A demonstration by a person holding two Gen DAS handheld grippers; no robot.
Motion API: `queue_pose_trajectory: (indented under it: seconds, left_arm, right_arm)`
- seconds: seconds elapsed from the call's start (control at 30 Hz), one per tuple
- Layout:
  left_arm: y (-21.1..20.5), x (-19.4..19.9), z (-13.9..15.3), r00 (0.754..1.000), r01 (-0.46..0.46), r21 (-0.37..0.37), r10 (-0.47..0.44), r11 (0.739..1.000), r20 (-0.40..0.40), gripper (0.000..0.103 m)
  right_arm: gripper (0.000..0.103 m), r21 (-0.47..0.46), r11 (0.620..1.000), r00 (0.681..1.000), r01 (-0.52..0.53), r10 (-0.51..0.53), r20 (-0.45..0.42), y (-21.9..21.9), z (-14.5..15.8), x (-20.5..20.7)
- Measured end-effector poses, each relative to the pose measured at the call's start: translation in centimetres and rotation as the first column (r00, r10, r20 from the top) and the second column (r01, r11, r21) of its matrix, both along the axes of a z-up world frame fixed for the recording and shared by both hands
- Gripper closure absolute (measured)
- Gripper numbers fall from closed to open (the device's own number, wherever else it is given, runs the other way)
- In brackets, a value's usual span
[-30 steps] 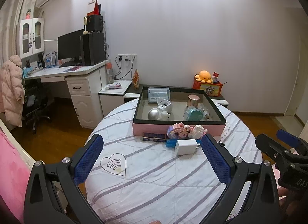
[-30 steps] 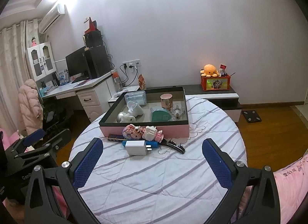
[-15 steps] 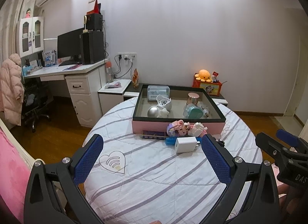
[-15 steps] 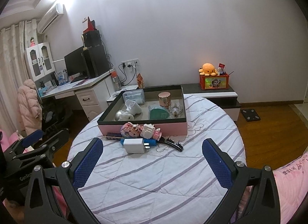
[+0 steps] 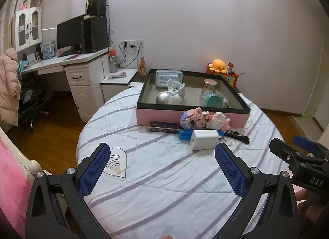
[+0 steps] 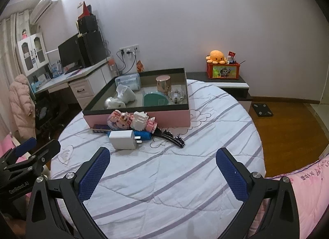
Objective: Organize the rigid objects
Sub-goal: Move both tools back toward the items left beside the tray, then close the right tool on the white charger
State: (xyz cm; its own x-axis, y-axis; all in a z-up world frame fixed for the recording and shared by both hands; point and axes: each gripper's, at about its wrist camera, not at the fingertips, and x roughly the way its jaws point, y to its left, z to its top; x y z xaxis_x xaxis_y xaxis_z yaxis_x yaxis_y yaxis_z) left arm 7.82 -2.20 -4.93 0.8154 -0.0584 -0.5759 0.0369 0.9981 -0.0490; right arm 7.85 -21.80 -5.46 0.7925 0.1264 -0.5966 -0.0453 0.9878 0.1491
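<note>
My left gripper point(image 5: 162, 164) and right gripper point(image 6: 162, 166) hang spread and empty above the bed point(image 6: 164, 177), charger point(image 6: 122, 139) ahead by the box point(image 6: 144, 116).

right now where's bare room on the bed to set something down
Free: the striped quilt between the white charger block and both open grippers, and right of the pink-sided tray. Crowded: the strip before the tray, with the pink brick toys and black hair clip.
</note>
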Motion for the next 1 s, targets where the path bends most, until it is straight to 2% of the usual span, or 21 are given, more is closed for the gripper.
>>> queue_pose_trajectory:
  seconds: [0.33, 0.57, 0.67, 0.7, 0.77, 0.83, 1.0]
  left_arm:
    - [2.2, 4.3, -3.1, 0.999, -0.024, 0.062, 0.027, 0.998, -0.044, 0.001]
    - [4.3, 6.9, -4.9, 0.995, -0.054, 0.068, 0.060, 0.996, -0.076, 0.001]
    - [4.8, 7.4, -5.3, 0.994, -0.059, 0.067, 0.065, 0.996, -0.083, 0.001]
    - [4.9, 7.4, -5.5, 0.994, -0.058, 0.065, 0.064, 0.996, -0.086, 0.001]
    - [4.8, 7.7, -5.7, 0.994, -0.050, 0.064, 0.056, 0.997, -0.093, 0.001]
    - [4.5, 7.9, -5.9, 0.994, -0.038, 0.066, 0.045, 0.997, -0.100, 0.001]
    - [3.5, 8.4, -6.1, 0.993, -0.007, 0.050, 0.012, 0.999, -0.113, 0.001]
  right_arm:
    - [0.000, -0.005, 0.997, 0.992, -0.080, 0.079, -0.102, 4.5, -3.8, 5.9]
    - [0.000, 0.005, 0.996, 0.985, -0.087, 0.087, -0.151, 6.4, -5.6, 9.4]
    - [0.000, -0.019, 0.995, 0.979, -0.097, 0.092, -0.179, 7.5, -6.3, 10.5]
    - [0.001, -0.020, 0.995, 0.978, -0.099, 0.093, -0.186, 7.8, -6.6, 10.7]
    - [0.012, -0.023, 0.995, 0.976, -0.098, 0.091, -0.199, 8.1, -7.2, 11.0]
    - [0.034, -0.003, 0.994, 0.973, -0.105, 0.102, -0.205, 8.0, -7.6, 11.1]
    - [0.035, 0.006, 0.993, 0.975, -0.122, 0.121, -0.185, 7.3, -7.3, 10.4]
